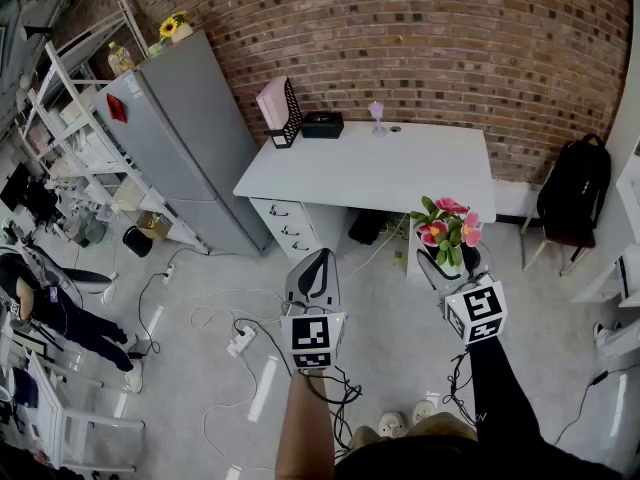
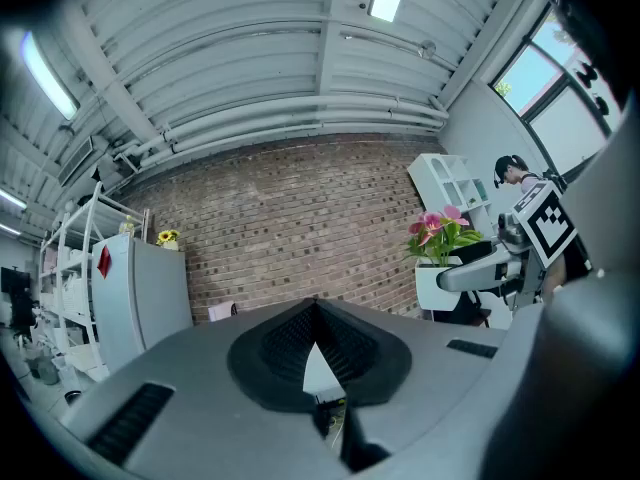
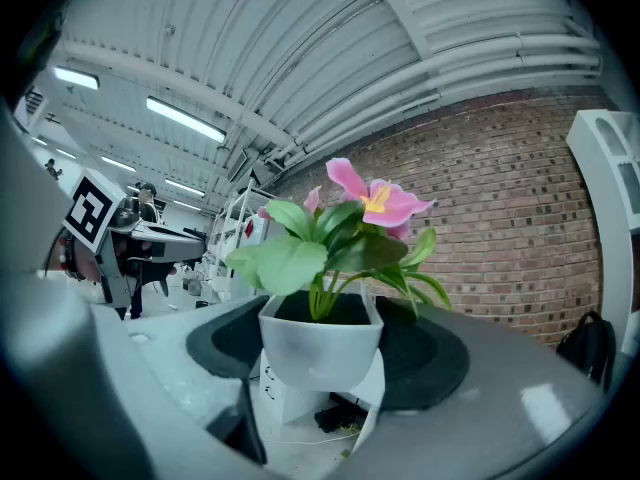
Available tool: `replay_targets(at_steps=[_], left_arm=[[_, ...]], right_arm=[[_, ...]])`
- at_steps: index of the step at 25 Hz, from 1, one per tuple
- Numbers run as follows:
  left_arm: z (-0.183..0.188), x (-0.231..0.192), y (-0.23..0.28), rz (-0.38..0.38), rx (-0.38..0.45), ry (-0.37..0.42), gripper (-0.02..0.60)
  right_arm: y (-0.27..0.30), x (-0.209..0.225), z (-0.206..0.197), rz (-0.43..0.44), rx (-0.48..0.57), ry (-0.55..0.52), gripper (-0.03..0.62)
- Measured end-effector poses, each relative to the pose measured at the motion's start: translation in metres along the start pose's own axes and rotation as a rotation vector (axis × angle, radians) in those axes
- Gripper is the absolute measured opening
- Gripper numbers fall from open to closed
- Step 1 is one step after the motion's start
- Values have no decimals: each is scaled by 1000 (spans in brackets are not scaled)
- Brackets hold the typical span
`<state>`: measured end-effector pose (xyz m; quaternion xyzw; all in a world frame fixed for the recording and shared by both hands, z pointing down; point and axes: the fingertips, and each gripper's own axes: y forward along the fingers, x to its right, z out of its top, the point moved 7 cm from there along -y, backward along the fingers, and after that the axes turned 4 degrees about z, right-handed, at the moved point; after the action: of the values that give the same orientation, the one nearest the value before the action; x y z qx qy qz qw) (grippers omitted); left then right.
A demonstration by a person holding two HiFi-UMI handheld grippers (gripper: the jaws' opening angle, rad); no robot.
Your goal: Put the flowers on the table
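A white pot (image 1: 452,261) of pink flowers (image 1: 449,227) hangs above the floor just in front of the white table (image 1: 400,173). My right gripper (image 1: 452,265) is shut on that pot, one pad on each side. In the right gripper view the pot (image 3: 320,340) sits upright between the jaws, with leaves and blooms (image 3: 375,200) above it. My left gripper (image 1: 314,268) is held beside it to the left, shut and with nothing in it. The left gripper view shows its jaw tips (image 2: 315,313) meeting, and the pot (image 2: 438,270) off to the right.
On the table's far edge stand a file holder (image 1: 280,113), a black box (image 1: 323,124) and a small glass (image 1: 378,116). A grey fridge (image 1: 180,138) and white shelves (image 1: 70,148) are at left. A backpack on a chair (image 1: 578,188) is at right. Cables (image 1: 240,343) cross the floor. A person (image 1: 50,308) stands far left.
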<state>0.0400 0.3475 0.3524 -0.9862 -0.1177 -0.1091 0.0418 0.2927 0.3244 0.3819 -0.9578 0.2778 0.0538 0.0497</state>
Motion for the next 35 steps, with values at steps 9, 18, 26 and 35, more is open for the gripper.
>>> replay_targets(at_steps=[9, 18, 26, 35], left_arm=[[-3, -9, -20, 11, -6, 6, 6], [-5, -26, -26, 26, -3, 10, 6], [-17, -46, 30, 35, -1, 6, 6], [-17, -87, 133, 72, 9, 11, 6]], right_arm=[[-9, -15, 10, 5, 22, -3, 336], [-2, -23, 5, 14, 31, -12, 336], [60, 3, -8, 37, 36, -8, 336], [179, 60, -18, 92, 42, 7, 336]])
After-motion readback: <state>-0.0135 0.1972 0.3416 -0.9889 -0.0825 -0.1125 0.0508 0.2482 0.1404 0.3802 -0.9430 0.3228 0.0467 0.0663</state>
